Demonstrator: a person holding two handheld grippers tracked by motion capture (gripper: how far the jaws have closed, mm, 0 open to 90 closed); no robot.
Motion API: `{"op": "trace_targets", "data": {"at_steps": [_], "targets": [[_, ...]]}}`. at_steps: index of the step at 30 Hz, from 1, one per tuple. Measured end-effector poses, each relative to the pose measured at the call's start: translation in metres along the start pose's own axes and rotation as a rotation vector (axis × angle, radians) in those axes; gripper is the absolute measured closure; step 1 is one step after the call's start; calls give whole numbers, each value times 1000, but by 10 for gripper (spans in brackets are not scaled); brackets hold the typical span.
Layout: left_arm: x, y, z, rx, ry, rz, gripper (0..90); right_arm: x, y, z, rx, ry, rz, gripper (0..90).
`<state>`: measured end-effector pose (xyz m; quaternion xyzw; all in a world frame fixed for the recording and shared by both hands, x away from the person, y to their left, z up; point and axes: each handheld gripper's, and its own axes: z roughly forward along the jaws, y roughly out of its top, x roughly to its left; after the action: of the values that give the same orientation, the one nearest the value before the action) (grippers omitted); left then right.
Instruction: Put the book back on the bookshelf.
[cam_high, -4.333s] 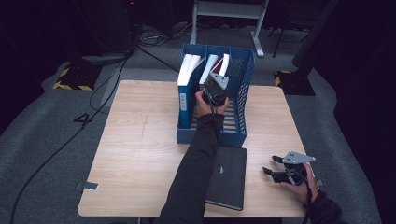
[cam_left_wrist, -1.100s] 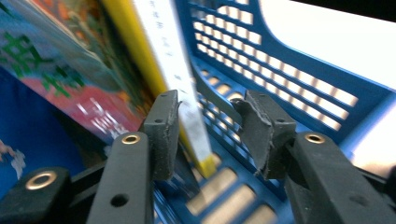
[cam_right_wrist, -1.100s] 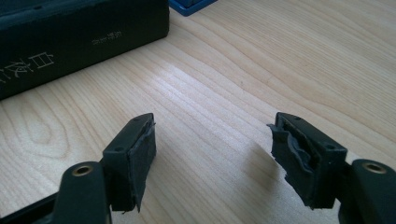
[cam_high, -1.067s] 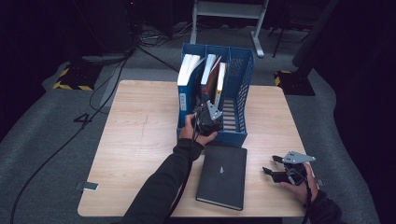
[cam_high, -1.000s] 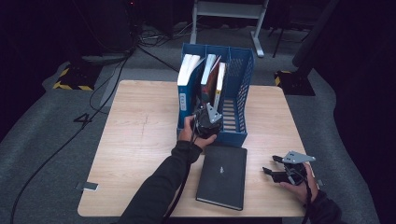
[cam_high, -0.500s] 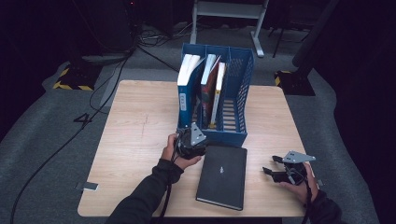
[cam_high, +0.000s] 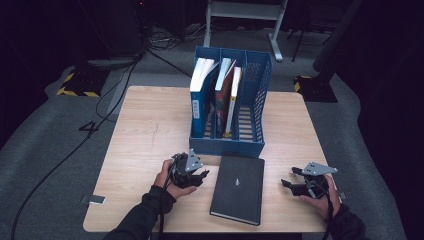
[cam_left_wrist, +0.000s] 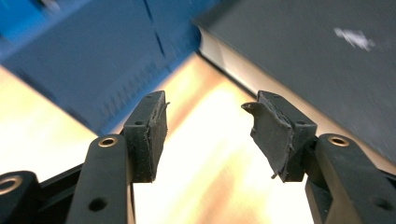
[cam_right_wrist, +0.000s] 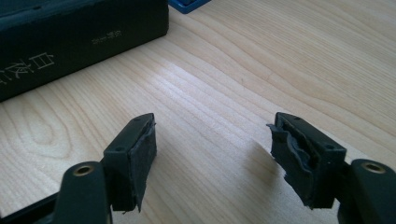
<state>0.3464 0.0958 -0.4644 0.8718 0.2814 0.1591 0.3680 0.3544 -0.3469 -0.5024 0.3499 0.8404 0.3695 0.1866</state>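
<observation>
Left tongs (cam_high: 199, 176), opening and empty, sit beside the black book's (cam_high: 238, 189) left edge; right tongs (cam_high: 291, 185) gape.

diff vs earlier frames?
The left claw left the books in the blue plastic file rack and came down beside the flat black hardcover book, its jaws opening, nothing between them. The right claw, open, and the black book stayed put.
</observation>
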Motion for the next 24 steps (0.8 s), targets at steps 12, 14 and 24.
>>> {"op": "trace_targets", "data": {"at_steps": [12, 14, 24], "targets": [[-27, -45, -7, 116, -195, 9, 370, 33, 16, -4, -24, 129, -49, 337], [-33, -47, -10, 107, -221, 5, 340, 40, 19, -5, -32, 141, -57, 333], [-53, -39, -14, 53, -272, 17, 240, 59, 27, -3, -30, 167, -89, 320]]}}
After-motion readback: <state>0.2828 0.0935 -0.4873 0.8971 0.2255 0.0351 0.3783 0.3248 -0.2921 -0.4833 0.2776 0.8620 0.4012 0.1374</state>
